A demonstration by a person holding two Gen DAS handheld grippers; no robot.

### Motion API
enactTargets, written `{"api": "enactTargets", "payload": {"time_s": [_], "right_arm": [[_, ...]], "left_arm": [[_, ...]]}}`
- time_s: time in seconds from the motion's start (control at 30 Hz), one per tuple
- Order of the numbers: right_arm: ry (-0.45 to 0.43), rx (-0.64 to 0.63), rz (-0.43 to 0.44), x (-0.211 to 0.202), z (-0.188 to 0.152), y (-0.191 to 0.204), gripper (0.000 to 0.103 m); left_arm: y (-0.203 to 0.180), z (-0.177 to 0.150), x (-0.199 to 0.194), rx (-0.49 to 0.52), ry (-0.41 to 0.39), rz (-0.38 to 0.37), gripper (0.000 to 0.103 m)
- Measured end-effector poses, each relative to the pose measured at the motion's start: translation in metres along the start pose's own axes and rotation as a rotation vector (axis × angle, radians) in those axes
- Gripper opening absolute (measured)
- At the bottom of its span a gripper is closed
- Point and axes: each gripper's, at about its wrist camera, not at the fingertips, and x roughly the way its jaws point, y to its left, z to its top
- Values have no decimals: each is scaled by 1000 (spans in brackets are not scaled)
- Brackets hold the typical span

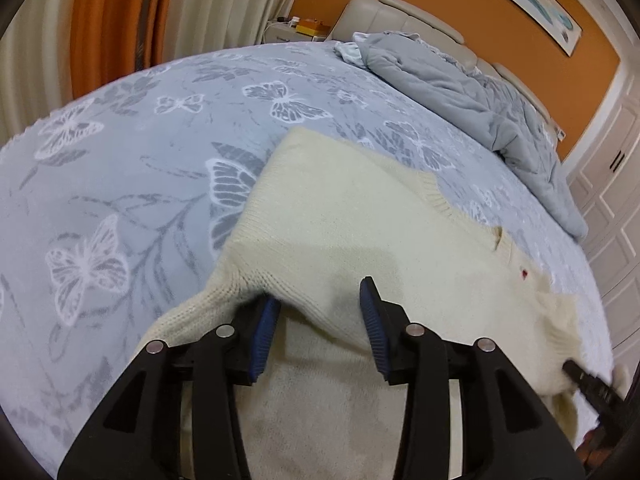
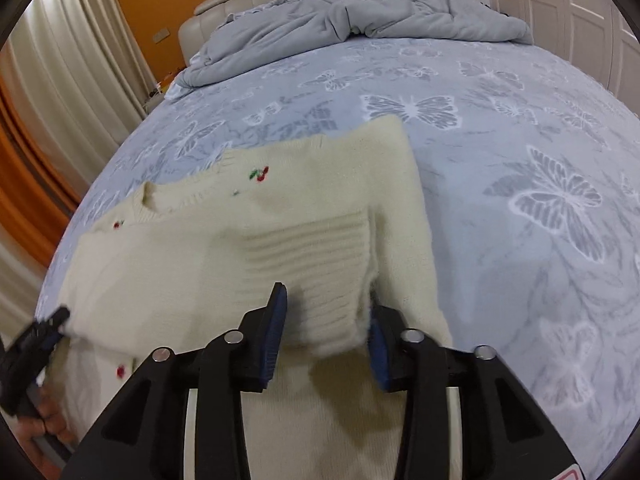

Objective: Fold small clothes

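A small cream knit sweater (image 1: 360, 216) with red cherry embroidery lies on the bed, partly folded; it also shows in the right wrist view (image 2: 248, 224). My left gripper (image 1: 320, 300) is open, its jaws wide apart over the sweater's near edge, the left finger touching a folded sleeve. My right gripper (image 2: 328, 308) is open too, its jaws on either side of the ribbed hem, which hangs loose between them. The other gripper's tip shows at the edge of each view.
The bed (image 1: 140, 160) has a pale blue sheet with butterfly print. A crumpled grey duvet (image 2: 360, 12) lies by the headboard. Curtains (image 1: 120, 20) hang on the left, white wardrobe doors (image 2: 560, 0) on the right.
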Motion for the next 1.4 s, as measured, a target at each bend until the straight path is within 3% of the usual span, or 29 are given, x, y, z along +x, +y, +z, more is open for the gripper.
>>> {"api": "enactTargets", "payload": {"time_s": [0.03,0.1,0.2,0.23,0.27,0.33,0.37,0.4,0.47,0.57,0.67,0.87,0.97,1.1,1.27,1.4], "right_arm": [[-1,1,16,1,4,0,10],[-72,-9,53,-14,21,9,10],[-250,-51,117,-52,42,24,10],[-246,-53,98,-47,42,21,11],[-205,-54,64,-34,41,16,14],[5,-40,-79,17,25,-7,15],[39,-13,-67,21,15,-18,13],[-5,10,-39,6,8,-23,13],[-28,18,-73,-29,-1,-25,27],[-36,-27,-116,-81,-26,-23,37],[17,-68,-131,-131,-67,-26,47],[161,6,-141,-195,-154,-49,57],[180,42,-138,-207,-177,-55,59],[216,7,-201,-200,-199,-57,60],[279,60,-152,-181,-220,-64,60],[309,71,-104,-172,-227,-60,61]], "left_arm": [[0,0,0,0,-2,1,40],[1,1,-1,-8,-10,-6,40],[2,3,-1,-8,-18,-6,40],[2,3,1,-6,-16,-3,40],[3,2,3,-4,-14,2,40],[3,1,3,-2,-8,-1,40],[3,1,2,2,-6,-8,40],[3,2,0,6,0,-13,40],[7,2,-7,5,15,-33,40],[15,-3,-29,-16,48,-58,51],[27,-14,-73,-44,31,-34,63],[61,-66,-153,-11,104,34,71],[83,-91,-176,-54,159,66,71],[103,-118,-181,-88,241,80,71],[103,-132,-174,-101,313,22,71],[95,-143,-175,-68,316,22,71]]}}
